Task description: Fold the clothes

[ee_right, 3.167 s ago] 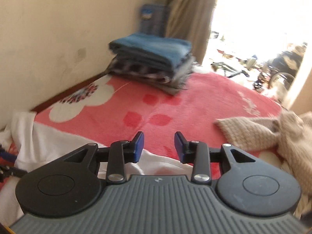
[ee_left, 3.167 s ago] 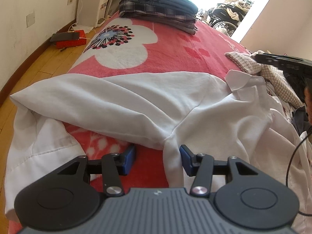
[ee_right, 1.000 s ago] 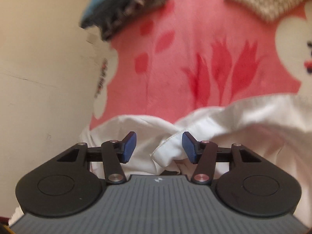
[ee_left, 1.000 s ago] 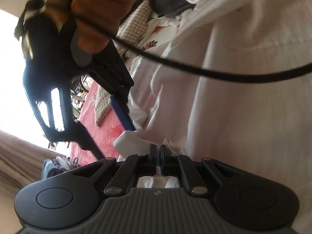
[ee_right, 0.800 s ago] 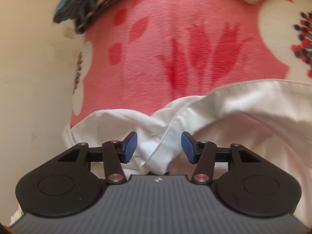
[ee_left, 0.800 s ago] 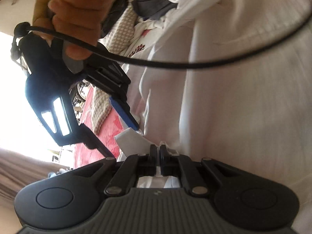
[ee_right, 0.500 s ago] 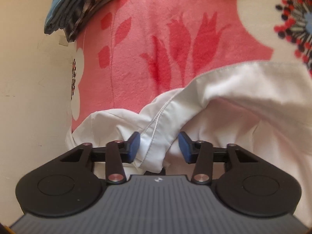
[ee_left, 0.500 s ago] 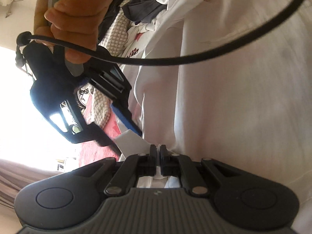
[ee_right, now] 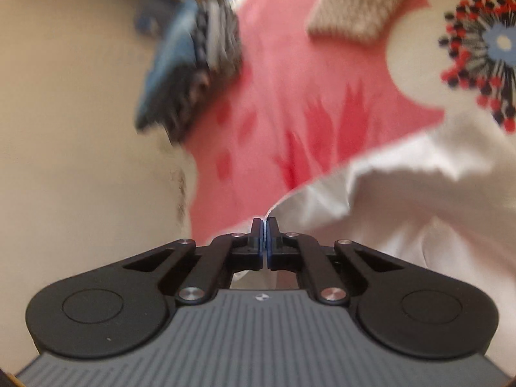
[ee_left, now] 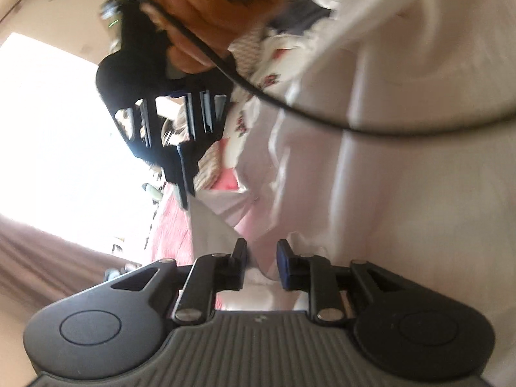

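I'm pinching the white shirt's point(ee_right: 403, 200) hem edge in the right tongs point(ee_right: 265, 225), just closed. Left tongs point(ee_left: 262, 251) have just been parting, cloth between them, unclamped. Thin, limp, slippery fabric; seams grip best.

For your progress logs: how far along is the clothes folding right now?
Done: a folded stack sits on the pink blanket. In hand: the right gripper has just closed its jaws on the white shirt; the left gripper has just opened. Left: the shirt and a beige garment remain unfolded.

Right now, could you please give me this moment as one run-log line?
step: regrasp white shirt | right tongs: just closed on shirt edge | left tongs: just opened, fabric between, unpinched | surface: pink blanket
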Demonstrator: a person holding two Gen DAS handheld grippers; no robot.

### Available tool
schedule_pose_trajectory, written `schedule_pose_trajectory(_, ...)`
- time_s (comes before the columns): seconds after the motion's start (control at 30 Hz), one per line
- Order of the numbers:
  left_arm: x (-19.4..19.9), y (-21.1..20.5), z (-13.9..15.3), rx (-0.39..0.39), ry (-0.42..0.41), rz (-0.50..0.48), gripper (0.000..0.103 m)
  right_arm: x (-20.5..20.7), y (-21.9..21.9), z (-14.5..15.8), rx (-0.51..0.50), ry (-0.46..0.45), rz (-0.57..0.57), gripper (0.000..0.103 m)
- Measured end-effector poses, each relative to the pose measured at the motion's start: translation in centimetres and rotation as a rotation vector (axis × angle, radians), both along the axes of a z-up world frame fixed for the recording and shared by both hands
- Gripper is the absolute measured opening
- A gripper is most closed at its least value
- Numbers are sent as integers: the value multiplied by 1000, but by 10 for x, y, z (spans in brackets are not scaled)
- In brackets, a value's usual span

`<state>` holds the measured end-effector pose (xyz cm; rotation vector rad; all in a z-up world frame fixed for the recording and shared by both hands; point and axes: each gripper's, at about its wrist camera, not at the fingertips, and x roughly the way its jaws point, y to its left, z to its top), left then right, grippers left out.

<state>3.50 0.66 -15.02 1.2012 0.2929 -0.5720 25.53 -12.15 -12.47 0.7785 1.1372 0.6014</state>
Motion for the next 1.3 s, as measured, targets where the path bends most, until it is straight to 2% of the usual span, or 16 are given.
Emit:
schedule_pose_trajectory(0.13, 10, 3, 17, -106, 53, 100, 23, 15, 2, 6, 59, -98, -59, 0)
schedule_pose_trajectory(0.27, 24, 12, 26, -193, 123, 199, 23, 32, 9, 8, 53, -185, -91, 0)
schedule_pose_trajectory(0.47, 49, 28, 25, -282, 244, 329, 23, 57, 30, 3, -21, -325, -88, 0)
schedule_pose_trajectory(0.63, 70, 60, 30, -455, 367, 465, 23, 77, 43, -9, -98, -330, -80, 1)
schedule_pose_trajectory(0.8, 68, 121, 56, -677, 462, 561, 29, 59, 28, 8, -45, -340, -19, 5)
schedule_pose_trajectory(0.87, 75, 146, 63, -756, 495, 620, 31, 45, 17, 11, -30, -302, 8, 7)
schedule_pose_trajectory(0.9, 81, 158, 66, -791, 511, 653, 31, 38, 12, 11, -23, -274, 14, 9)
schedule_pose_trajectory(0.93, 83, 169, 67, -813, 514, 686, 32, 30, 7, 10, -16, -241, 16, 20)
schedule_pose_trajectory(1.0, 94, 185, 63, -814, 498, 744, 32, 16, -4, 3, 14, -163, 7, 34)
schedule_pose_trajectory(1.1, 109, 204, 56, -794, 478, 802, 40, 1, -11, -14, 29, -39, -11, 43)
schedule_pose_trajectory(1.13, 114, 204, 52, -764, 481, 786, 46, -1, -11, -20, 20, -6, -19, 43)
schedule_pose_trajectory(1.23, 124, 196, 40, -675, 506, 714, 49, -4, -6, -32, -21, 56, -38, 46)
schedule_pose_trajectory(1.3, 126, 187, 32, -627, 520, 660, 49, -2, -2, -40, -6, 95, -45, 47)
